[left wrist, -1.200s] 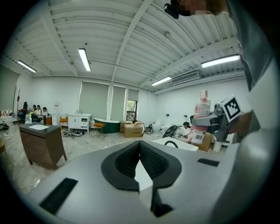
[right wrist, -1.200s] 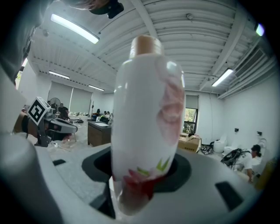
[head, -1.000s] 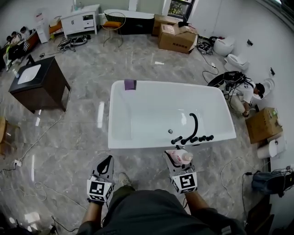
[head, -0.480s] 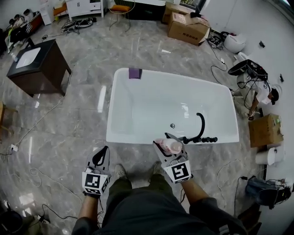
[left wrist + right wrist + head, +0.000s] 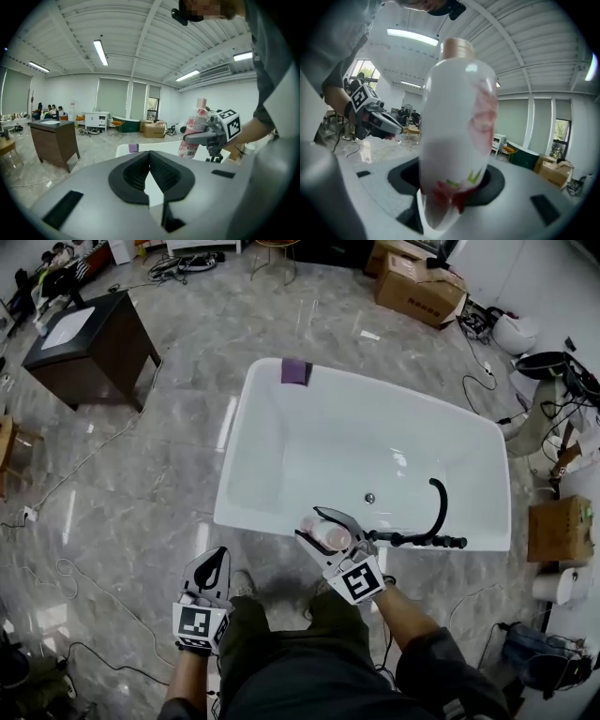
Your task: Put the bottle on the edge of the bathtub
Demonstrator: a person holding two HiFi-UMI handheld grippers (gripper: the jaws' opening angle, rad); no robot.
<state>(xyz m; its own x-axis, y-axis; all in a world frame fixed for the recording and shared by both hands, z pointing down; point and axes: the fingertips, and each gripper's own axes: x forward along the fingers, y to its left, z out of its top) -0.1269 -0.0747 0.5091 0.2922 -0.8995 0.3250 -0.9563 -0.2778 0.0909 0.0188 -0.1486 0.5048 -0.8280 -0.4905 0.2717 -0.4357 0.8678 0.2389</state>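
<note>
The right tool [image 5: 323, 524] grips a pink-and-white bottle [image 5: 457, 136] between its jaws. In the head view it holds the bottle over the near rim of the white bathtub [image 5: 258, 524], left of the black faucet [image 5: 437, 507]. The left tool [image 5: 150, 159] has its jaws together and empty, above the marble floor [image 5: 141, 493].

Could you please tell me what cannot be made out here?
Head view: the right gripper and its white-and-pink plastic bottle cover the near rim of the white bathtub.
Right gripper view: the bottle's label is blurred, being close to the lens.
Head view: the purple item is too small to identify.
</note>
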